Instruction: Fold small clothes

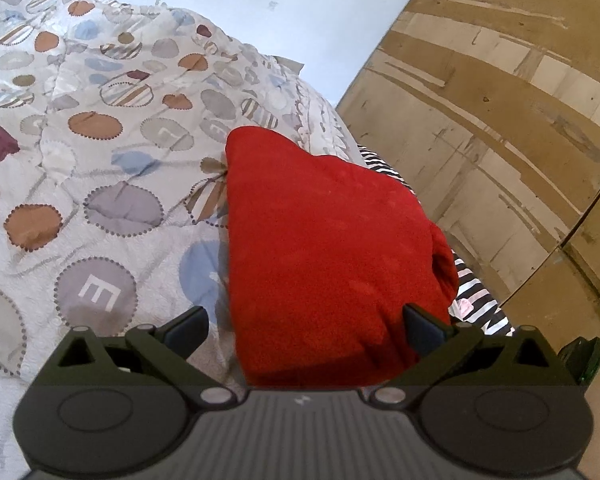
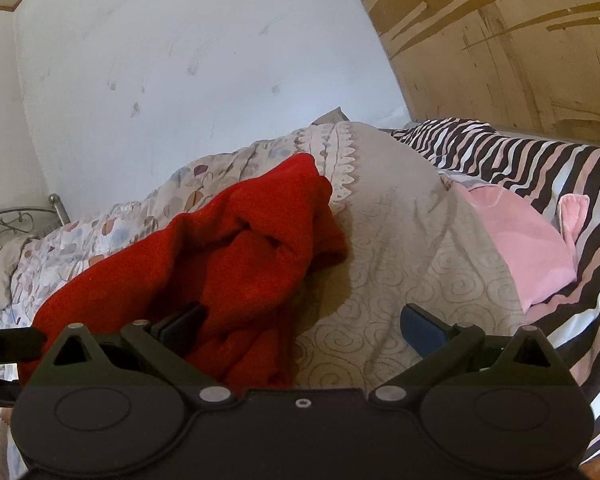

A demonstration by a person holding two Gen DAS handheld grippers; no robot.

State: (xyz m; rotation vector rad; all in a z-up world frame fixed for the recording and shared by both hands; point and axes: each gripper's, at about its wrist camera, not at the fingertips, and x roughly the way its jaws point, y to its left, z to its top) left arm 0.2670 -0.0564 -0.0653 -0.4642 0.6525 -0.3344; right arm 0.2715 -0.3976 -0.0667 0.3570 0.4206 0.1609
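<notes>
A red fleece garment lies folded in a thick bundle on the patterned bedspread. My left gripper is open, its jaws spread wide around the garment's near edge. In the right wrist view the same red garment lies bunched at the left. My right gripper is open, its left finger against the red cloth and its right finger over the grey swirl-patterned cover.
A pink garment lies on a black, white and pink striped blanket to the right. A worn wooden wardrobe stands beside the bed. A white wall and a metal bed frame are behind.
</notes>
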